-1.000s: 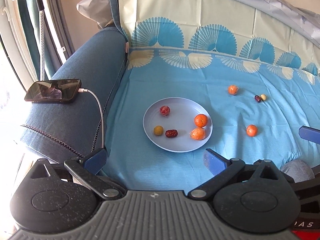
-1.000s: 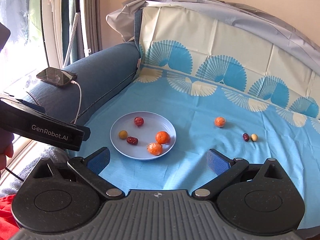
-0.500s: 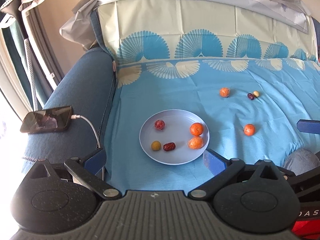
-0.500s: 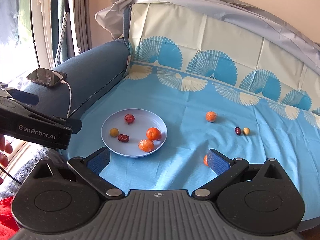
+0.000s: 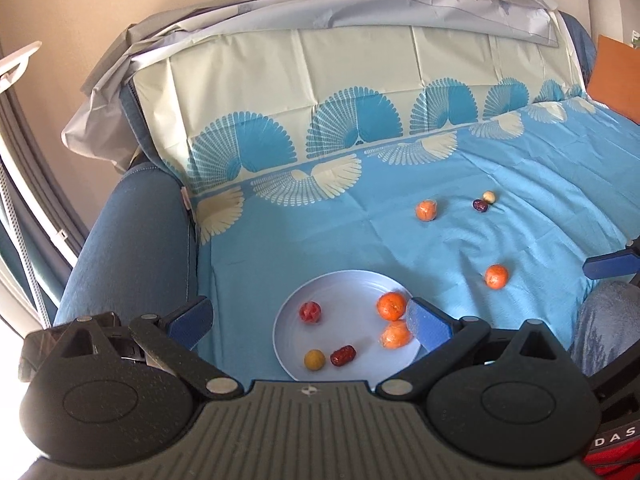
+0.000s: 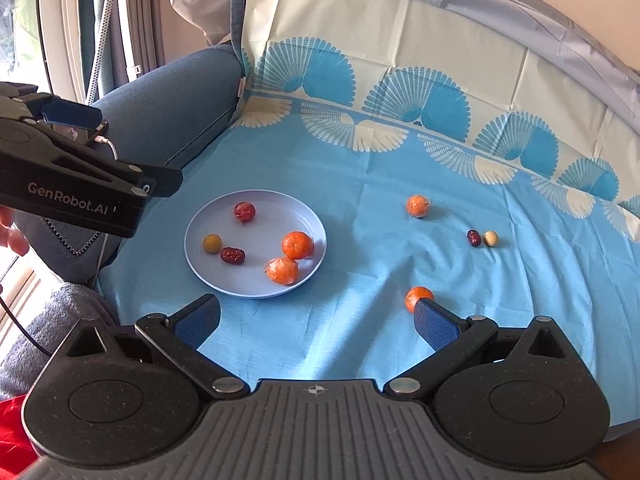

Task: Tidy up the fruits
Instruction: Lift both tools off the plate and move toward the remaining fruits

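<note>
Fruit lies scattered on a blue patterned cloth (image 6: 360, 184) spread over a sofa. A pale blue plate (image 6: 200, 276) holds five pieces: a bare tangerine (image 6: 297, 245), a wrapped tangerine (image 6: 282, 271), a red date (image 6: 232, 256), a yellow-green fruit (image 6: 212, 243) and a wrapped red fruit (image 6: 244, 212).

Off the plate, a loose tangerine (image 6: 416, 298) sits just beyond the tip of the right gripper (image 6: 316, 322)'s right-hand finger, outside the gap; the jaws stand wide with nothing between them.

Farther back lie another wrapped tangerine (image 6: 418, 205) and, side by side, a dark date (image 6: 473, 237) and a pale round fruit (image 6: 491, 238).

The left gripper (image 5: 310, 318), also spread wide and empty, hovers above the plate's near side, its right-hand finger overlapping the two tangerines in its own view.
</note>
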Demonstrator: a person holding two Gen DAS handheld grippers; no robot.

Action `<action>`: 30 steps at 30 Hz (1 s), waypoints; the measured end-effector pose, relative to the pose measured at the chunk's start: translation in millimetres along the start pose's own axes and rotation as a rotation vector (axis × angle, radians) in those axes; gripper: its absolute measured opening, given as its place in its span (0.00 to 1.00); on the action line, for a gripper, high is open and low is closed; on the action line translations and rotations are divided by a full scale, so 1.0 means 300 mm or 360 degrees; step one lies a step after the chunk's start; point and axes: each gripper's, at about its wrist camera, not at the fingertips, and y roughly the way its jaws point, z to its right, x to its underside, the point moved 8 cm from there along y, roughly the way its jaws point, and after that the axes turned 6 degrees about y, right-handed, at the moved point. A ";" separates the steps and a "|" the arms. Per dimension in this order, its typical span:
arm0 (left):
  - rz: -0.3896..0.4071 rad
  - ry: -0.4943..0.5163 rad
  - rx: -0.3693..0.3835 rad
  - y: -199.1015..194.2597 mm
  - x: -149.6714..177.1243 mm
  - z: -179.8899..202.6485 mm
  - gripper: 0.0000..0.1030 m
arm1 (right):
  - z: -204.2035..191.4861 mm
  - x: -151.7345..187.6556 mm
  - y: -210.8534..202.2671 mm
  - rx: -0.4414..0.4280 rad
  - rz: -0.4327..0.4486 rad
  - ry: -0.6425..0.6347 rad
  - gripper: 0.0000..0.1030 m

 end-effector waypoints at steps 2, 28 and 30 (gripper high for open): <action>0.0021 0.0045 -0.0052 0.032 -0.009 -0.042 1.00 | -0.013 -0.001 0.020 0.0021 -0.0025 -0.0004 0.99; -0.0177 0.0383 -0.0480 0.441 0.104 -0.523 1.00 | -0.318 -0.034 0.144 0.0126 -0.0175 -0.0424 0.99; -0.0180 0.0447 -0.0496 0.453 0.114 -0.506 1.00 | -0.327 -0.036 0.146 0.0123 -0.0173 -0.0440 0.99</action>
